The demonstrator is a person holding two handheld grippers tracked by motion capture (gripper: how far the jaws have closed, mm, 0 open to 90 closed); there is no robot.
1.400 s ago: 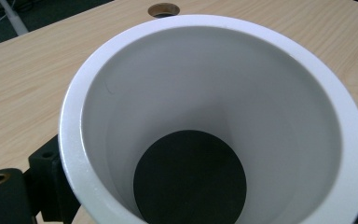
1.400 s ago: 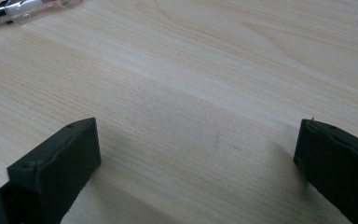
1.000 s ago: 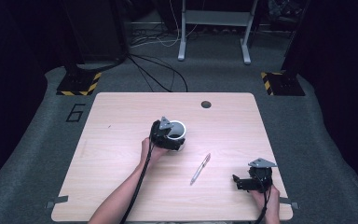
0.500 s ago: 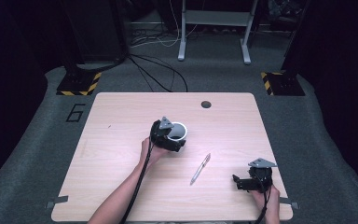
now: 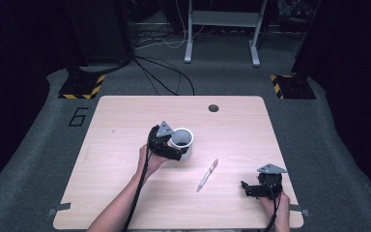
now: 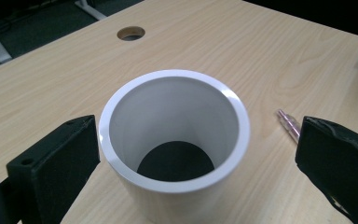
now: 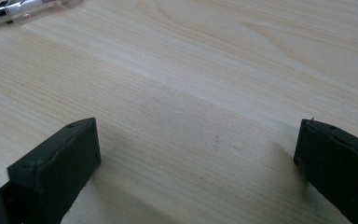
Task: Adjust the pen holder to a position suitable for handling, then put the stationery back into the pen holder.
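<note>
A white cup point(image 5: 182, 138) stands upright near the middle of the table, with a dark bottom and nothing in it point(image 6: 175, 135). My left gripper point(image 5: 178, 146) is open around the cup point(image 6: 198, 135). Its left jaw sits close against the cup's wall, while the right jaw stands well clear of it. A silver pen with a pinkish end point(image 5: 207, 174) lies flat to the right of the cup; its tip point(image 6: 286, 122) pokes out beside the right jaw. My right gripper point(image 5: 246, 189) rests open near the front right corner, over bare wood point(image 7: 198, 140). The pen point(image 7: 32, 9) lies beyond it.
The light wooden table point(image 5: 125, 125) has a round cable hole point(image 5: 213, 108) near its far edge point(image 6: 130, 33). Grey carpet, cables and a metal desk frame point(image 5: 222, 29) lie beyond the table.
</note>
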